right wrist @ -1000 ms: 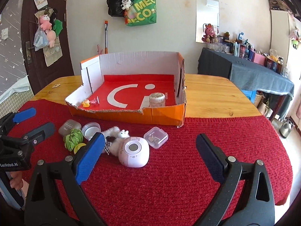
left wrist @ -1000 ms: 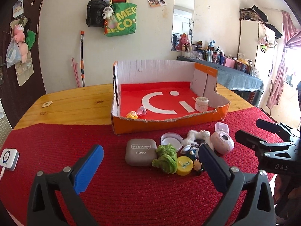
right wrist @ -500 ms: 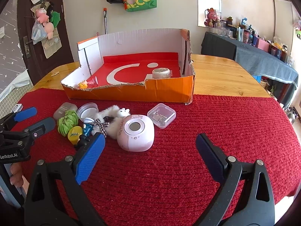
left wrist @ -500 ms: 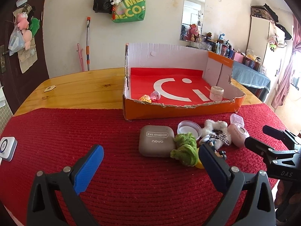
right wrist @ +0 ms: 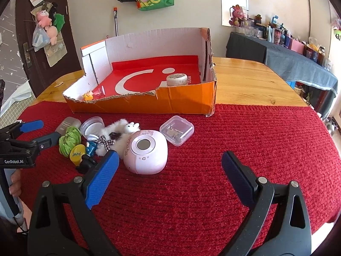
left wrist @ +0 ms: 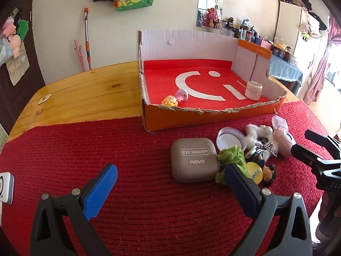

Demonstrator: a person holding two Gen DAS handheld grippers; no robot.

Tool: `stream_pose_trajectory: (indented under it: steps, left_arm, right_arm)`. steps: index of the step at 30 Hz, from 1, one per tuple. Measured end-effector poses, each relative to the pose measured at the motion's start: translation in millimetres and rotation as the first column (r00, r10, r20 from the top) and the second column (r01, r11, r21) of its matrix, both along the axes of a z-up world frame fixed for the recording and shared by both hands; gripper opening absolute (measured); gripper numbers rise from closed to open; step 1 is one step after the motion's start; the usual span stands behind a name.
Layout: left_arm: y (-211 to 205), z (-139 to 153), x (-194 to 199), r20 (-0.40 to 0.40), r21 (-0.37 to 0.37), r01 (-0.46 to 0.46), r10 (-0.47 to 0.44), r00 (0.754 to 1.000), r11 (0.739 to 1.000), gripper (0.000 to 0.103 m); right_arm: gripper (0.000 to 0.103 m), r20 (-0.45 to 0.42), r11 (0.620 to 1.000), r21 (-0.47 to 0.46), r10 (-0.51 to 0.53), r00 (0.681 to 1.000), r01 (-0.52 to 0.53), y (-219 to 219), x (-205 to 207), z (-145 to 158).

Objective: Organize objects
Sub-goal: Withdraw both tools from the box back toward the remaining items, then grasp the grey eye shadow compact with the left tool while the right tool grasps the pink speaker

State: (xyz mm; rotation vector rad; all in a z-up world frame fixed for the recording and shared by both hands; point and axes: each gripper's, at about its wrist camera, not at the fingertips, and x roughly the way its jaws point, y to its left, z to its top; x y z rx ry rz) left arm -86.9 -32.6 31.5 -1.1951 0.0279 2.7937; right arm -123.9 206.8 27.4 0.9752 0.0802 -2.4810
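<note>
Small objects clustered on the red knitted mat (right wrist: 234,140), just in front of the orange cardboard tray (right wrist: 170,104). In the left wrist view: grey eye-shadow case (left wrist: 194,159) at centre, printed EYE SHADOW and novo; green fuzzy toy (left wrist: 231,156) touching its 3 o'clock edge; round clear lid (left wrist: 230,138) at 12 o'clock from the green toy; yellow disc (left wrist: 254,172) and small dark-haired figurine (left wrist: 269,171) at 5 o'clock from it; white plush with checked bow (left wrist: 259,137) farther toward 3 o'clock. In the right wrist view: pink rounded My Melody device (right wrist: 147,154) beside the plush toward 3 o'clock, clear square plastic case (right wrist: 177,130) at 1 o'clock from the pink device, slightly apart. Inside the tray: cream jar (left wrist: 253,90) near the 3 o'clock wall, small yellow toy (left wrist: 169,102) and pink toy (left wrist: 181,95) touching each other at the near 9 o'clock corner.

Left gripper (left wrist: 170,183) spread wide, holding nothing, low over the mat with the eye-shadow case between and just beyond its fingertips. Right gripper (right wrist: 169,166) likewise spread and empty, blue left finger (right wrist: 102,178) just beside the pink device and the figurine. Tray resting partly on the mat, partly on the wooden table (left wrist: 85,93).
</note>
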Motion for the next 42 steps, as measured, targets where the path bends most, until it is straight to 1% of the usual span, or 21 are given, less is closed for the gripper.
stream_pose_trajectory:
  steps: [8,12,14,16,22,25,27,30,36,38,40,41,42]
  left_arm:
    - [-3,-3,-17,0.056,0.012,0.056,-0.057,0.997,0.998,0.103]
    - [-10,-6,-23,0.098,0.052,0.102,-0.107,0.990,0.993,0.103]
    - [-10,-8,-24,0.104,0.043,0.121,-0.125,0.987,0.992,0.103]
    - [-10,-9,-24,0.099,0.028,0.122,-0.124,0.987,0.992,0.103]
    - [-13,-6,-21,0.066,-0.063,0.084,-0.080,0.995,0.995,0.103]
    - [-15,-6,-21,0.069,-0.063,0.088,-0.083,0.994,0.994,0.103]
    - [-12,-6,-23,0.065,-0.076,0.093,-0.088,0.994,0.993,0.102]
    - [-8,-8,-27,0.067,-0.085,0.106,-0.100,0.993,0.991,0.100]
    - [-5,-10,-34,0.086,-0.048,0.145,-0.141,0.986,0.988,0.089]
    - [-3,-10,-35,0.089,-0.035,0.163,-0.160,0.983,0.986,0.083]
    - [-1,-10,-36,0.089,-0.025,0.184,-0.181,0.979,0.983,0.078]
    - [0,-10,-36,0.087,-0.023,0.192,-0.190,0.978,0.981,0.076]
    - [1,-10,-35,0.085,-0.016,0.203,-0.201,0.976,0.979,0.072]
  right_arm:
    - [0.099,0.011,1.000,0.013,0.014,1.000,-0.014,-5,-4,-2]
    - [0.099,0.014,1.000,0.017,0.018,1.000,-0.018,-6,-5,-3]
    - [0.099,0.015,1.000,0.020,0.017,1.000,-0.018,-6,-5,-4]
    - [0.099,0.016,1.000,0.022,0.017,1.000,-0.017,-6,-7,-4]
    - [0.099,0.016,1.000,0.021,0.011,1.000,-0.011,-4,-7,-3]
    - [0.099,0.017,1.000,0.023,0.013,1.000,-0.014,-3,-9,-3]
    - [0.099,0.023,1.000,0.022,0.019,1.000,-0.019,-3,-9,-4]
    - [0.099,0.027,0.999,0.030,0.025,0.999,-0.026,-5,-9,-4]
    - [0.098,0.000,0.995,0.089,0.044,0.999,-0.044,-16,-5,-5]
    - [0.093,0.007,0.995,0.083,0.052,0.999,-0.053,-19,-6,-6]
    - [0.082,0.025,0.996,0.068,0.060,0.998,-0.061,-19,-9,-8]
    - [0.077,0.036,0.996,0.056,0.065,0.997,-0.067,-19,-10,-8]
    - [0.075,0.047,0.996,0.042,0.071,0.996,-0.073,-19,-11,-9]
